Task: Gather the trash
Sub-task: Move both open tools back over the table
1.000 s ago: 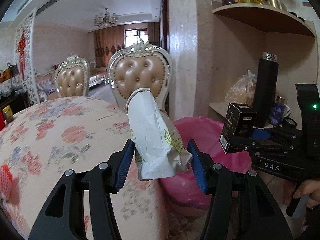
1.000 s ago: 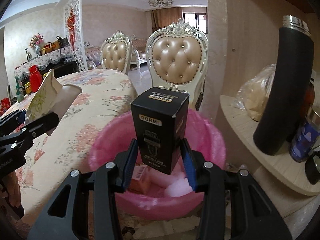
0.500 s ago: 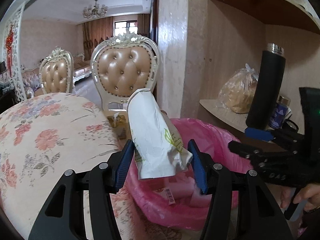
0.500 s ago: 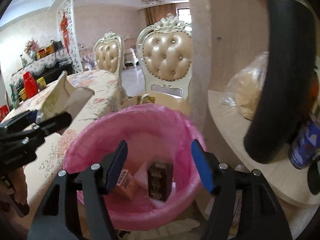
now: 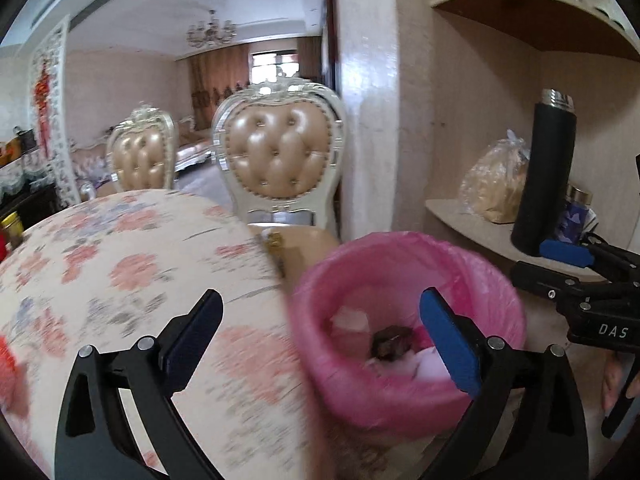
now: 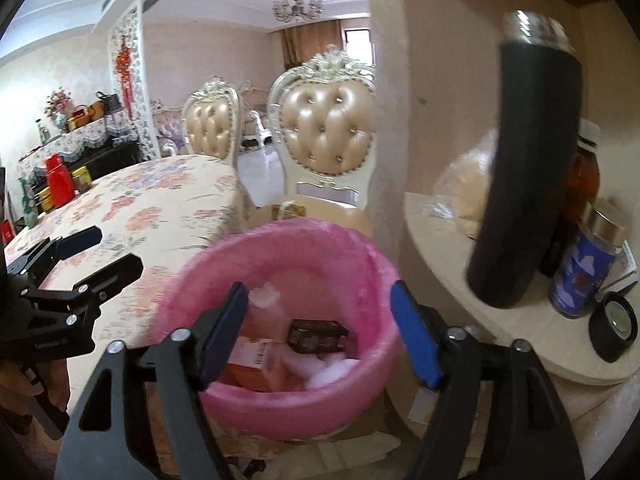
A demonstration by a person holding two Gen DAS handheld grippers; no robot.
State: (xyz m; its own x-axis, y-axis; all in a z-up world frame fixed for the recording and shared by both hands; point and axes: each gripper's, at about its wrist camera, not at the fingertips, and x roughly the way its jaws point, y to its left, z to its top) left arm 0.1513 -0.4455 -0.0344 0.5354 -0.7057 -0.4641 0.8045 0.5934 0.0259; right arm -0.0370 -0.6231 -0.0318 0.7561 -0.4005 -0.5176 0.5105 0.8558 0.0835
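Note:
A bin lined with a pink bag (image 5: 400,248) (image 6: 280,236) stands on the floor between the table and a corner shelf. A black box (image 6: 318,334) (image 5: 390,344) lies inside it beside an orange box (image 6: 256,360) and pale, blurred scraps. My left gripper (image 5: 320,312) (image 6: 100,254) hovers over the bin's left rim and the table edge. Its jaws are opening wide with nothing between them. My right gripper (image 6: 318,300) (image 5: 548,262) hangs above the bin, jaws also opening and empty.
A table with a floral cloth (image 5: 120,272) (image 6: 160,200) borders the bin on the left, with two padded chairs (image 5: 280,160) behind. The curved shelf (image 6: 440,248) on the right carries a tall black flask (image 6: 520,168), a clear food bag (image 5: 496,184) and a blue jar (image 6: 584,272).
The left gripper let go of the white paper bag and the right one dropped the black box into the bin. Both sets of jaws have spread apart.

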